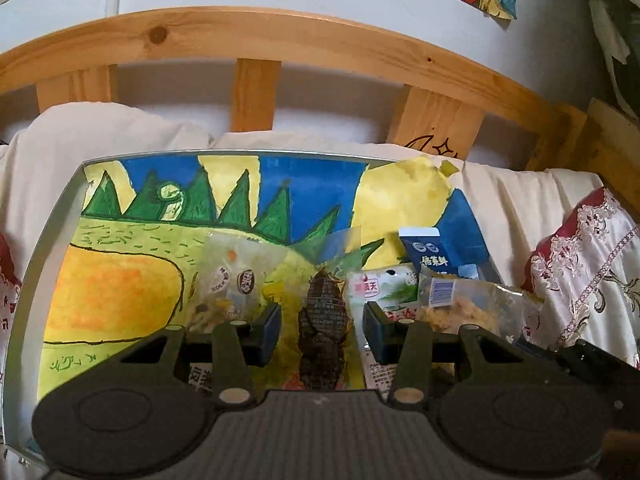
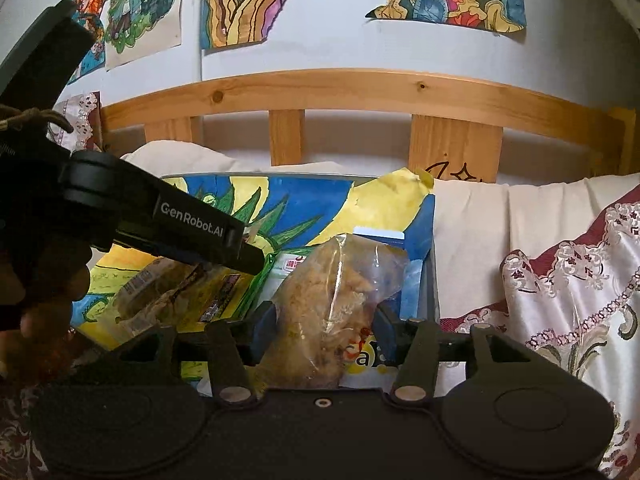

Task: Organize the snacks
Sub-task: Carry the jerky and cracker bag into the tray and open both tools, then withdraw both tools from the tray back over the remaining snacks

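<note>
A metal-rimmed tray [image 1: 76,188] lined with a bright painting lies on the bed and holds the snacks. My left gripper [image 1: 323,334] is open around a dark brown packet [image 1: 322,320], with a gap at each pad. Left of it lies a clear packet [image 1: 228,284]; to the right are a white-green packet [image 1: 380,292], a blue carton [image 1: 426,250] and a clear bag of yellow crumbly snack [image 1: 464,304]. In the right wrist view that bag [image 2: 328,304] stands between the fingers of my right gripper [image 2: 326,332], filling the gap unsqueezed. The left gripper [image 2: 250,258] reaches in from the left.
A wooden slatted headboard [image 1: 256,40] runs behind the tray, with cream pillows [image 1: 100,132] against it. A red and white embroidered cloth [image 2: 560,300] lies to the right of the tray rim [image 2: 430,280]. Drawings [image 2: 248,0] hang on the wall.
</note>
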Demonstrator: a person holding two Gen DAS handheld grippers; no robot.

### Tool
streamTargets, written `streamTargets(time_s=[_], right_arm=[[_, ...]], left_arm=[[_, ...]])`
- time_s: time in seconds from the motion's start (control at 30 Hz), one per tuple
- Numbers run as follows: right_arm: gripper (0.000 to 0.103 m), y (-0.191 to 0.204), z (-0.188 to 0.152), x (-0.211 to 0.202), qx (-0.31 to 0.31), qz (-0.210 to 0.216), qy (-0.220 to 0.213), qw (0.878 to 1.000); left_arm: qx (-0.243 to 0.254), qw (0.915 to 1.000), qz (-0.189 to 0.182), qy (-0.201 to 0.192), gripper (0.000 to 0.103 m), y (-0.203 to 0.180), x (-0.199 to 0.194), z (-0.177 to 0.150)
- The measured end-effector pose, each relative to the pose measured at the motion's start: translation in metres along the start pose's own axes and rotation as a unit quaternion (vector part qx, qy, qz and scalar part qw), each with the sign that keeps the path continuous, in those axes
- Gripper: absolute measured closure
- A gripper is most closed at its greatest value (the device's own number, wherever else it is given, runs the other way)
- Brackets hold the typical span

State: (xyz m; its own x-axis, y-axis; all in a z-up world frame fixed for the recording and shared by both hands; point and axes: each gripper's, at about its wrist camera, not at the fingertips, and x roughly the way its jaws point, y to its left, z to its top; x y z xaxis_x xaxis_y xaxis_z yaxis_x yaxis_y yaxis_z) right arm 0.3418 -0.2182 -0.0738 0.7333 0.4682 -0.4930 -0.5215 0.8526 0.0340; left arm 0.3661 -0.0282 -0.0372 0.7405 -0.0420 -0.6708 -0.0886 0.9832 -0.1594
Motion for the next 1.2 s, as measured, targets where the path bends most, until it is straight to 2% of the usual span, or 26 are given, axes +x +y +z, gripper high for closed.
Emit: streamTargets(time_s=[0.07,0.13,0.3,0.43,0.8,1.03,1.2], right_arm=[[0.046,0.000,0.000,0.000,-0.001,0.000,-0.001,1.000],[0.045,0.000,0.000,-0.001,0.000,-0.001,-0.002,1.000],[0.032,-0.001,0.000,-0.003,0.001,-0.004,-0.006,1.000],[0.024,0.000,0.001,-0.007,0.003,-0.007,-0.014,1.000],[0.005,0.007,0.013,-0.040,0.007,-0.020,-0.060,0.998],[0.001,0.017,0.017,-0.080,0.010,-0.033,-0.098,0.995],[0.001,0.028,0.015,-0.109,0.014,-0.043,-0.113,0.993]], left_arm=[[-0.004,1.0000,0.003,0.002,0.053,0.002,0.000,0.000],[-0.012,0.9999,-0.001,0.001,0.046,0.005,0.000,0.000],[-0.021,0.9997,-0.010,-0.012,0.037,0.007,-0.007,-0.001],[-0.026,0.9990,-0.011,-0.033,0.023,0.008,-0.020,-0.002],[-0.035,0.9947,0.019,-0.095,0.004,0.021,-0.078,-0.008],[-0.049,0.9897,0.049,-0.126,0.001,0.037,-0.127,-0.027],[-0.058,0.9885,0.057,-0.127,0.001,0.049,-0.156,-0.050]])
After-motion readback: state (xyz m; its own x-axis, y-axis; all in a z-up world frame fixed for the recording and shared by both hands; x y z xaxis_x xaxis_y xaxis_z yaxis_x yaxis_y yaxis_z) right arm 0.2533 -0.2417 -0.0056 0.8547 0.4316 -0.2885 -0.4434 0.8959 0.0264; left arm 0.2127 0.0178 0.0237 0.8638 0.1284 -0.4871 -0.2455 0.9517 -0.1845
